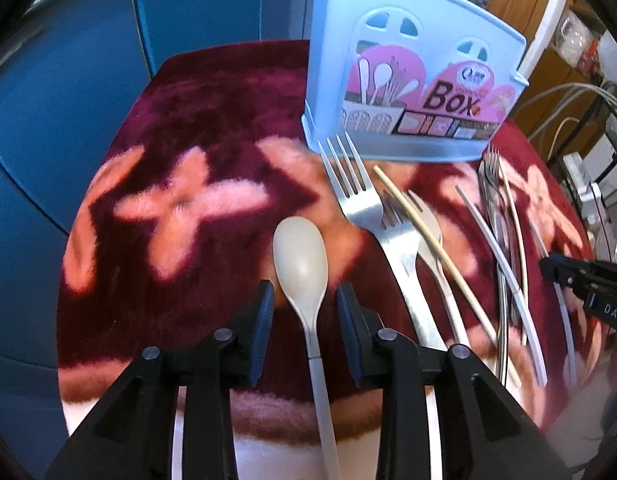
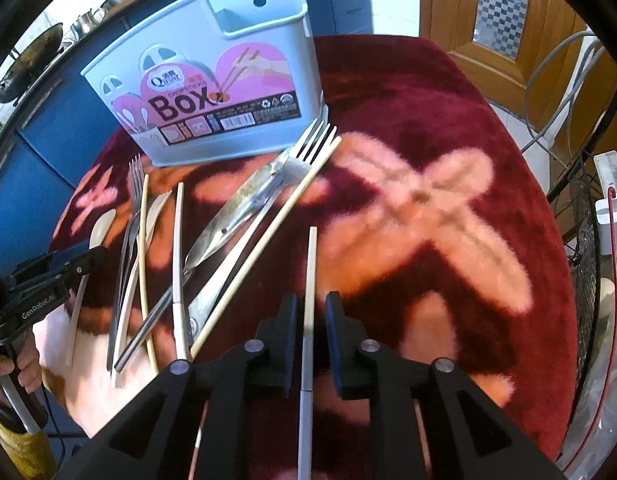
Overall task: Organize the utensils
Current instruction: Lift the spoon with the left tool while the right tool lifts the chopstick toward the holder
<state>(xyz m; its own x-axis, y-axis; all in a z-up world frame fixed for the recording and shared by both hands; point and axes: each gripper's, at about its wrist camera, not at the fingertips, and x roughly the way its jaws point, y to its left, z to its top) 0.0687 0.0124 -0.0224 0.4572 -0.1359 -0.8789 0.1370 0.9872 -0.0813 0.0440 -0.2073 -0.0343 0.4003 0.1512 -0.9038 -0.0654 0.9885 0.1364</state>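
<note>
I see the beige spoon (image 1: pixel 302 264) at lower centre of the left view, its neck between my left claw (image 1: pixel 304 306) pads, which stand apart and clear of it. In the right view a pale chopstick (image 2: pixel 309 280) runs up lower centre between my right claw (image 2: pixel 311 312) pads, also parted, not touching. Both lie on the maroon plush cloth (image 2: pixel 448 92). The blue utensil box (image 2: pixel 212 92) stands upper left there, forks (image 2: pixel 248 204) and chopsticks scattered below it.
</note>
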